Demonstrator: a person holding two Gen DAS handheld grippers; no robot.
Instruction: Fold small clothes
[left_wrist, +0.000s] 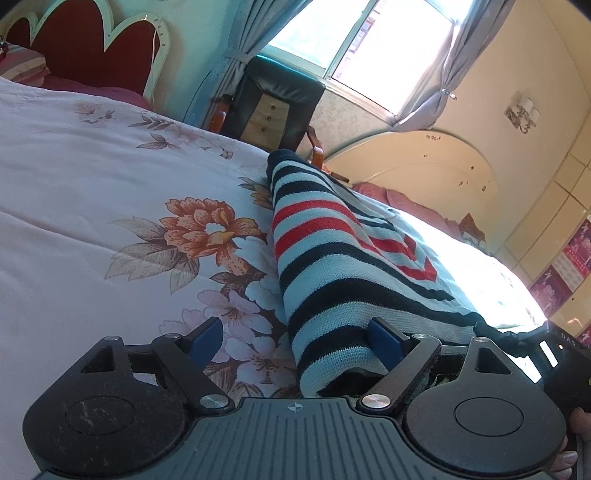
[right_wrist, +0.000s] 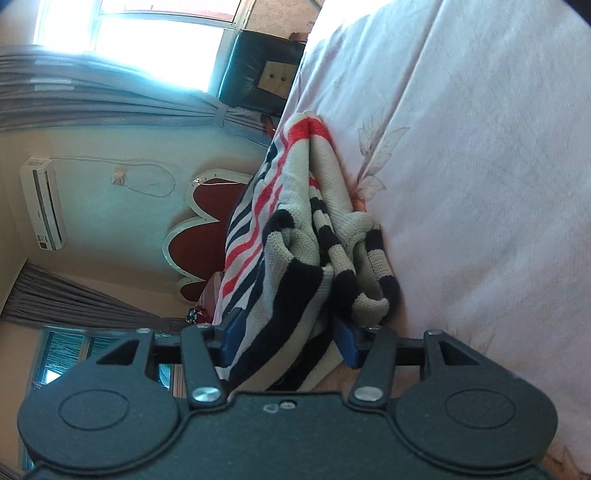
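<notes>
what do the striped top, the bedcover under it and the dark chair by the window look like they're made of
Striped top: knit yarn, wool or acrylic by the look; the loop texture and ribbed edge show, matte.
Bedcover: thin woven cloth with a printed flower pattern, probably cotton; soft creases, no sheen.
Dark chair: leather or imitation; smooth black surface with glossy highlights, plus reddish wooden arms.

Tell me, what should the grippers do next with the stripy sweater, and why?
Probably draw the right gripper back, off the striped sweater. Its jaws stand apart with the folded knit loose between them, and the sweater already lies doubled on the floral bedspread. The left gripper is wide open, so it could then smooth the fold.
</notes>
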